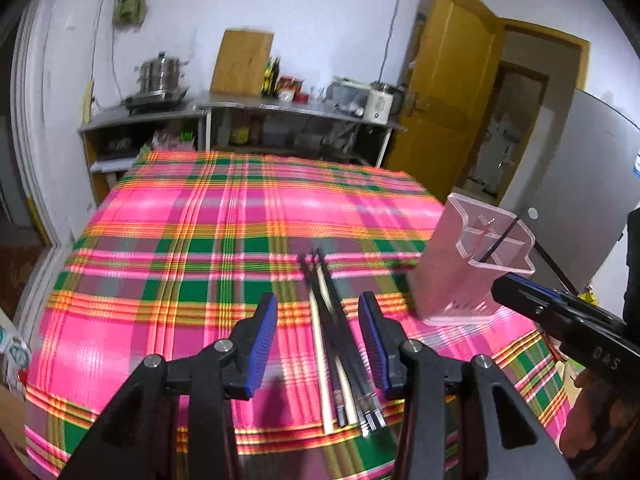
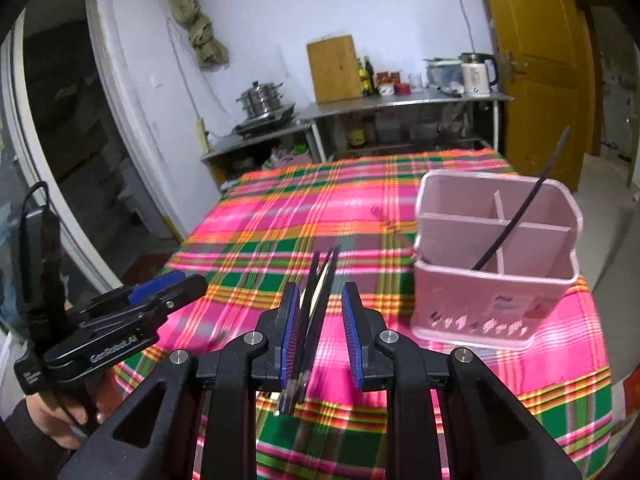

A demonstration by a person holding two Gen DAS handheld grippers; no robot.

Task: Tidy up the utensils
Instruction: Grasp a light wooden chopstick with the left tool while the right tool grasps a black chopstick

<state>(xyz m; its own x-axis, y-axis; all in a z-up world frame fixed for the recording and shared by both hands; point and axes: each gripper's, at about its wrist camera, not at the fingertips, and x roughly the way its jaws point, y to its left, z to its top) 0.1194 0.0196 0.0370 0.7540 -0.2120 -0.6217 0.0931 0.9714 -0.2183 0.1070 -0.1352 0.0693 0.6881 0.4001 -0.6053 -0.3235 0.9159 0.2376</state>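
Several chopsticks (image 1: 340, 344), black ones and a pale one, lie in a bundle on the pink plaid tablecloth (image 1: 192, 240). My left gripper (image 1: 318, 300) hovers over them, open, its blue pads either side of the bundle and clear of it. To the right stands a pink divided utensil holder (image 1: 472, 268) with one black chopstick (image 1: 500, 240) leaning in it. In the right wrist view the chopsticks (image 2: 320, 284) show in the gap of my right gripper (image 2: 321, 288), close to its left pad; a gap remains at the right pad. The holder (image 2: 496, 276) stands right of it.
My right gripper (image 1: 516, 286) reaches in beside the holder's base, and my left gripper (image 2: 184, 280) shows at the left, held by a hand (image 2: 60, 420). Beyond the table are a metal counter (image 1: 280, 106) with a pot and kettle, and an open yellow door (image 1: 448, 92).
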